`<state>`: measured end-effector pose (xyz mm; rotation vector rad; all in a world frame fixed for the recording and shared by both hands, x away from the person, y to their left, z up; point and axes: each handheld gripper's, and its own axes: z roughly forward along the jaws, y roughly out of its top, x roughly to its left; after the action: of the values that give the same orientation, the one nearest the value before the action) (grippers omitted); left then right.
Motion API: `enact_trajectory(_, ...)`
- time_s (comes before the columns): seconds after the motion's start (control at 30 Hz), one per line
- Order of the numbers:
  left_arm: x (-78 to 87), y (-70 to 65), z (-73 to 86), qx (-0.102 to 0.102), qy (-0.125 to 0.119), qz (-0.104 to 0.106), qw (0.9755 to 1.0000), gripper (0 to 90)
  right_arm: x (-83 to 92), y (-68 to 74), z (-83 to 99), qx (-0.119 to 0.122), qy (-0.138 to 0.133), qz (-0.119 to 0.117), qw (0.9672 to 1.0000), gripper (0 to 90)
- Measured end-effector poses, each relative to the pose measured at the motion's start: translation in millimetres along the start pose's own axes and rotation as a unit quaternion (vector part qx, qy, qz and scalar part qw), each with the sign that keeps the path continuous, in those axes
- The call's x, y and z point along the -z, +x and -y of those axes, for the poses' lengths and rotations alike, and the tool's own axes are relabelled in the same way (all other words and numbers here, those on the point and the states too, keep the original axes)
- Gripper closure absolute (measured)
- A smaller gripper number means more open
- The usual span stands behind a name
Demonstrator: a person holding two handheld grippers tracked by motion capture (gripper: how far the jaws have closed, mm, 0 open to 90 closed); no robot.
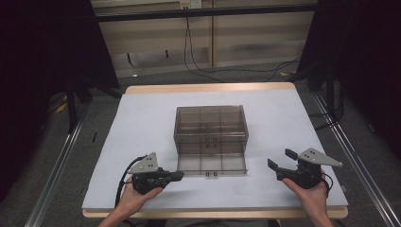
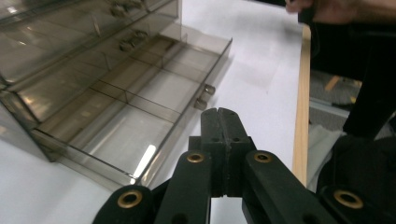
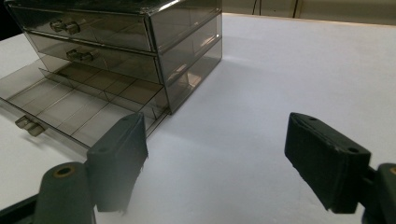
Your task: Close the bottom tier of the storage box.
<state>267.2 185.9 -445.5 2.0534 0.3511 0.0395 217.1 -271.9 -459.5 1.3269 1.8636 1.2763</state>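
Observation:
A smoky clear plastic drawer cabinet (image 1: 211, 127) stands in the middle of the white table top. Its bottom drawer (image 1: 212, 164) is pulled out toward me, and its divided compartments look empty. The two drawers above it are closed. My left gripper (image 1: 179, 176) lies near the front left, shut with nothing in it, its tip just left of the open drawer's front corner. In the left gripper view the closed jaws (image 2: 219, 112) point past the drawer's handle (image 2: 204, 95). My right gripper (image 1: 280, 159) is open and empty to the right of the drawer, aimed at the cabinet (image 3: 140, 28).
The white mat (image 1: 142, 123) covers a wooden table whose front edge (image 1: 213, 213) runs just behind both hands. Black curtains hang at both sides. Cables trail on the floor beyond the far edge. The person's other hand (image 2: 336, 9) appears at the top right of the left gripper view.

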Motion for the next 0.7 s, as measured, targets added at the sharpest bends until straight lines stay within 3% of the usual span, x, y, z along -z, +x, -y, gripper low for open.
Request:
enact_trajectory(0.1, -6.3, -1.5, -6.0, -0.008, 0.021, 0.003, 0.9997, 90.0, -0.6, 0.4, -0.1, -0.001, -0.001, -0.001, 1.0, 20.7)
enact_trajectory(0.33, -23.5, -4.5, -15.4, -0.023, 0.037, 0.025, 0.9988, 90.0, -0.7, 0.8, 0.1, 0.001, -0.001, -0.001, 1.0, 20.6)
enact_trajectory(0.7, -46.4, 0.5, -28.2, -0.02, 0.039, 0.044, 0.998, 90.0, -0.5, 0.6, 0.0, 0.001, 0.0, -0.003, 1.0, 20.2)
